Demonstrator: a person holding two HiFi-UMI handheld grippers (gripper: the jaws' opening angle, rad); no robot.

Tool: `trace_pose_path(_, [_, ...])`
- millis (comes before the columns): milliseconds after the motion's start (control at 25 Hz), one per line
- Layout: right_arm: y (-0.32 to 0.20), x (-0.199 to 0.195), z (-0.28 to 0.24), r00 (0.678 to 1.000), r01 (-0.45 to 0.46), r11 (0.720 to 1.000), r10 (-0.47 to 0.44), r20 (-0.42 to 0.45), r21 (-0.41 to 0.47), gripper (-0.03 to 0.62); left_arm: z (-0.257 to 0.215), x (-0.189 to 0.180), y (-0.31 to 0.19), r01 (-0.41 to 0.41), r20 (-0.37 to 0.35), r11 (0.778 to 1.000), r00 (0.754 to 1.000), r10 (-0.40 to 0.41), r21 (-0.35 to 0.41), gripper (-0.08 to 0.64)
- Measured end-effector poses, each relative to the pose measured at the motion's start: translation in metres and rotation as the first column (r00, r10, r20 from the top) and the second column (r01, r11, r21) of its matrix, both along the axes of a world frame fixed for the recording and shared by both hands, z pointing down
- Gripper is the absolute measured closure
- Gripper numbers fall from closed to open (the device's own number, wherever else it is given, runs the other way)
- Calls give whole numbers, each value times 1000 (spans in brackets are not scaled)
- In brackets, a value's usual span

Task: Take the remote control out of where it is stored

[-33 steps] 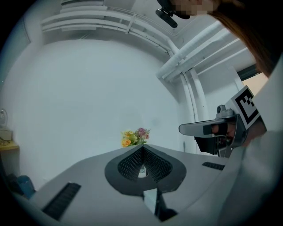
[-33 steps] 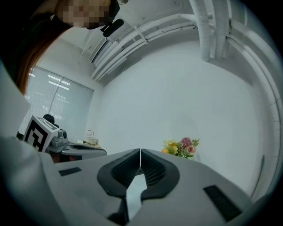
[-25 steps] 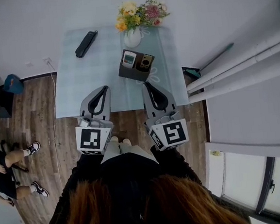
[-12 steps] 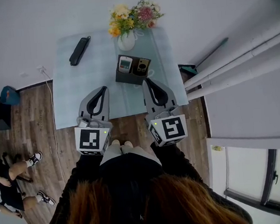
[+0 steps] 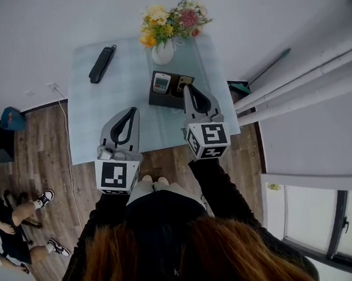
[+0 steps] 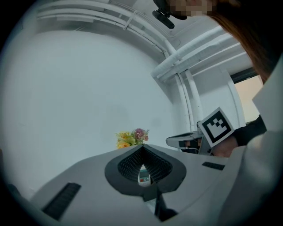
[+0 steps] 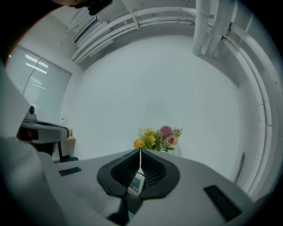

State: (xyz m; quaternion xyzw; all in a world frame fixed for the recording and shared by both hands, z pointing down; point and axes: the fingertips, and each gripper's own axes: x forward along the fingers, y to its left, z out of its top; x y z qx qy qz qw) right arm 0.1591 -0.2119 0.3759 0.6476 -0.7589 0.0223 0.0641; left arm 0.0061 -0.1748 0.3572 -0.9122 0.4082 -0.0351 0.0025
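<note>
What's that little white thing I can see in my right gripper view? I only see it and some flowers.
Observer: It's a white remote, standing in a black holder on the table.
Operator: Is my gripper close to it?
Observer: The head view shows the right gripper with its tip over the holder's right side.
Operator: Anything else on the table?
Observer: A long black thing lies at the far left corner.

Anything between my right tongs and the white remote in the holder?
Nothing visible blocks it. The right tongs, shut, are by the right side of the black holder; the white remote stands in its left compartment, top exposed. The flower vase sits behind, clear of the path.
</note>
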Motion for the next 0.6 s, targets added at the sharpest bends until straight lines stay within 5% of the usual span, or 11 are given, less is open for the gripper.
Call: trace_pose_path(600, [-52,35,88,987,-161,976,159,-24,-149,575,1,-13,1,24,1,1000,1000,-24,0,555])
